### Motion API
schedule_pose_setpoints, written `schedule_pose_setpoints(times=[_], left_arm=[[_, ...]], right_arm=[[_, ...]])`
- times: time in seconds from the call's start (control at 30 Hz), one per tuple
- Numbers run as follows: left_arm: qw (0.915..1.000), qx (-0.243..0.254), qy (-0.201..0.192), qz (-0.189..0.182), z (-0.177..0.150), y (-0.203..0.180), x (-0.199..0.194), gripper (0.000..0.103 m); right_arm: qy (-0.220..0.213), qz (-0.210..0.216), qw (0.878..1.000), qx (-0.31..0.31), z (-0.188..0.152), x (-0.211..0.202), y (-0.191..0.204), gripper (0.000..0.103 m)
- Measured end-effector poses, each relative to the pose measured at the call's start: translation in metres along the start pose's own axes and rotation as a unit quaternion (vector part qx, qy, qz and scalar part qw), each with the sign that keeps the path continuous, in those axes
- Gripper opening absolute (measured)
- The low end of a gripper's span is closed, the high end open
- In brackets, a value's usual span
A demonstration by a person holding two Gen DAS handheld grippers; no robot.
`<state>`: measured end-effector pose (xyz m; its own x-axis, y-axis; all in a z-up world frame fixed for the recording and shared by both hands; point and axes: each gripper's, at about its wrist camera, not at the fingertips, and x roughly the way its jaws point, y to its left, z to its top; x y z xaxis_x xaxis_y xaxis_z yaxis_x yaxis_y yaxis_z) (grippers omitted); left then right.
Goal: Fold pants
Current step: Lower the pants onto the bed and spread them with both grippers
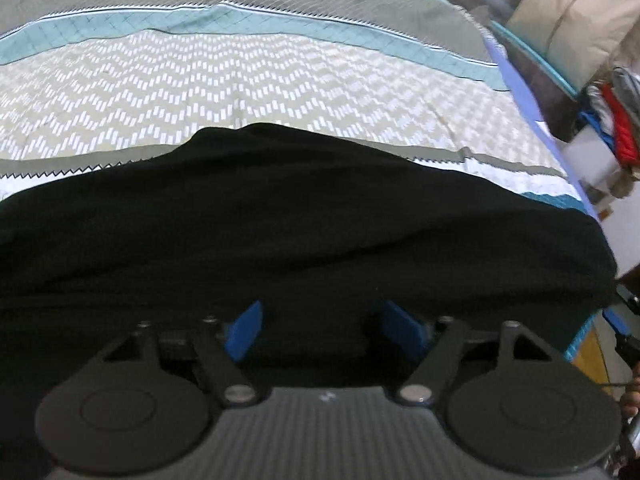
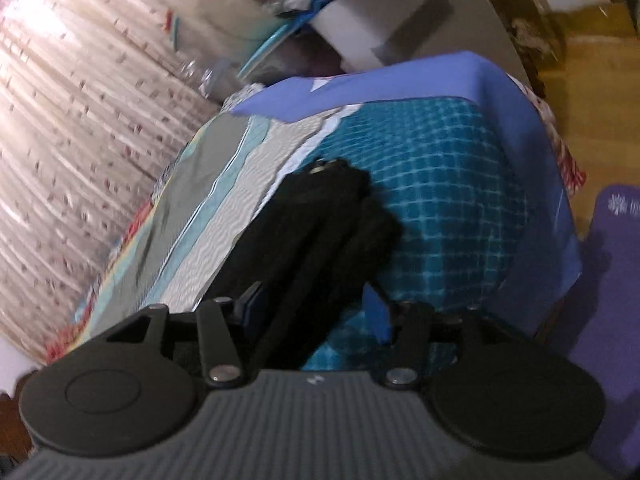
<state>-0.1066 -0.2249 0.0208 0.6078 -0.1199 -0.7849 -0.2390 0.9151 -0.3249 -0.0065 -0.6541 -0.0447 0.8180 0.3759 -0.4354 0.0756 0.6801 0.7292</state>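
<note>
My left hand-held gripper (image 1: pixel 322 330) hangs spread wide over the black pants (image 1: pixel 280 232), gripping nothing. The pants lie across the patterned bedspread (image 1: pixel 240 80) on the bed. My right hand-held gripper (image 2: pixel 316 312) is also spread wide, straddling a bunched end of the pants (image 2: pixel 320 220).

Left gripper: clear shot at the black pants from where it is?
Probably yes. The left gripper is open, blue fingers apart right over the black pants spread on the patterned bedspread. Nothing sits between them. Contact itself can't be confirmed.
</note>
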Motion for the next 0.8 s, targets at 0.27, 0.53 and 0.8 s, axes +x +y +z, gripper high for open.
schedule_pose_setpoints(times=[0.27,0.53,0.8], left_arm=[[0.9997,-0.004,0.003,0.023,-0.003,-0.004,-0.001,0.075],[0.9996,-0.026,0.000,0.014,-0.002,0.007,-0.012,0.055],[0.9928,-0.108,-0.045,-0.024,-0.008,0.053,-0.053,0.050]], right_arm=[[-0.010,0.033,0.999,0.039,0.039,0.004,-0.032,0.056],[-0.029,0.046,0.998,-0.027,0.053,0.001,-0.002,0.015],[0.062,0.165,0.942,-0.286,-0.016,-0.003,0.130,0.013]])
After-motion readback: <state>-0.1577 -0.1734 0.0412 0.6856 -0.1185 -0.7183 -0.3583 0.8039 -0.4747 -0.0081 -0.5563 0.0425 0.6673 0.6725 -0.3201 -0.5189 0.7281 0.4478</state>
